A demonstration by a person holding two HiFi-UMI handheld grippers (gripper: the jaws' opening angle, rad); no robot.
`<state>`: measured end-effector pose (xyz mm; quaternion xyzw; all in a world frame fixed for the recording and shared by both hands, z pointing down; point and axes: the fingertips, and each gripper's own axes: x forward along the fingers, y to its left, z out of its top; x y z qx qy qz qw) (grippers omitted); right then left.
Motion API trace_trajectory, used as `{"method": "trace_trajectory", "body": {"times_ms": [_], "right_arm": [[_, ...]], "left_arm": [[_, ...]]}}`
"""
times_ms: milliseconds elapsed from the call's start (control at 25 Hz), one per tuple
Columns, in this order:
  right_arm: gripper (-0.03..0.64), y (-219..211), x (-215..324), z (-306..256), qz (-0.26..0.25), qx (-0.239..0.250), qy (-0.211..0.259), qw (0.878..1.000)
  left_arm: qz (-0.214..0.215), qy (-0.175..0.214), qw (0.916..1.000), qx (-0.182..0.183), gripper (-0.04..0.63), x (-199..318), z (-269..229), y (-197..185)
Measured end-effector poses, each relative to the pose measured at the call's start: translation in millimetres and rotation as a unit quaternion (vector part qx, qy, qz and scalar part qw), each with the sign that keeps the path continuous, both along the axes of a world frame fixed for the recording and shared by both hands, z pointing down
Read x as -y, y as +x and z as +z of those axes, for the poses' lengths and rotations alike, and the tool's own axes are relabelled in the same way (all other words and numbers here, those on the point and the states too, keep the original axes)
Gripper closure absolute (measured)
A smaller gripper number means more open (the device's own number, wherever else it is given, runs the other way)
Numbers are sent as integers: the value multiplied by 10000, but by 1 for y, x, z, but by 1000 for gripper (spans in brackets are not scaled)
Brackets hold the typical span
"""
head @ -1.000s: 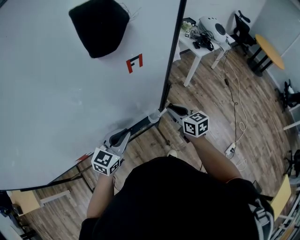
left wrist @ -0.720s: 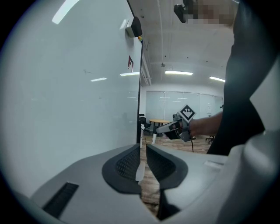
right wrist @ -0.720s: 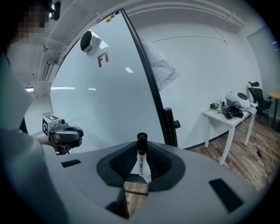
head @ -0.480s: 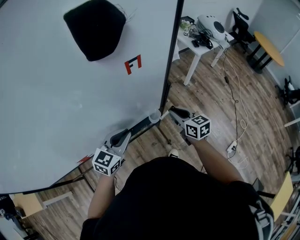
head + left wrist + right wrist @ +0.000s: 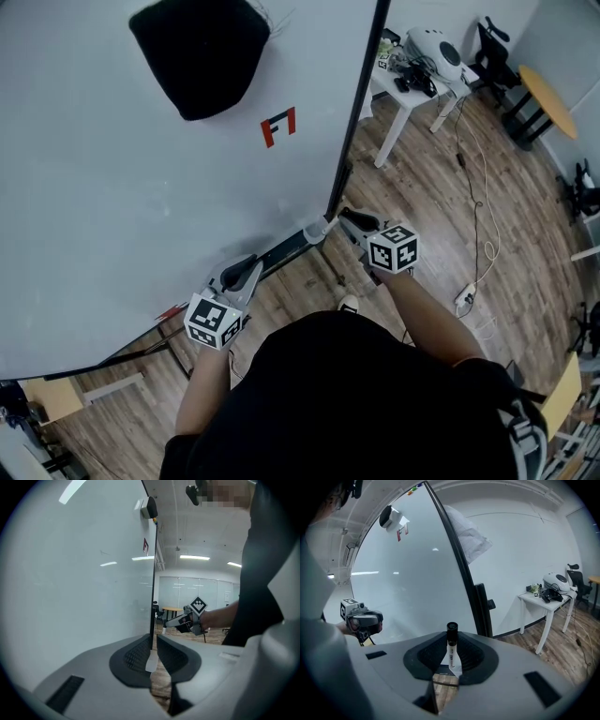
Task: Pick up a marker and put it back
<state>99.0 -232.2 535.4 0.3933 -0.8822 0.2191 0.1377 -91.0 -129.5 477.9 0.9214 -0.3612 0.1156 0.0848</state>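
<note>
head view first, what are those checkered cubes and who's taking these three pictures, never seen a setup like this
No robot here: a person holds two-jaw tongs in each hand, the left tongs and the right tongs. The head view comes from a camera on the person's head, looking down at both. The patterned cube on each is simply part of the tongs. The other two pictures come from cameras riding on the tongs, each looking along its own jaws. In front stands a whiteboard with a narrow ledge along its bottom edge. The right tongs are closed on a white marker with a black cap, held near the ledge's end. The left tongs hover by the ledge, jaws slightly apart, gripping nothing.
</note>
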Motion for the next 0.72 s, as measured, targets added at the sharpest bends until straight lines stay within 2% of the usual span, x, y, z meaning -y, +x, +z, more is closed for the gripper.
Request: {"method": "trace_trajectory", "body": {"times_ms": [360,720], "right_arm": [[557,-10,21,36,-26,-141,-248,9996],[557,-24,31,83,-273,-390,-245,9986]], "left_arm": [[-235,-156,9996,56,541,1,6,-16],[-389,-228,9989,122,541,8,8,-23]]}}
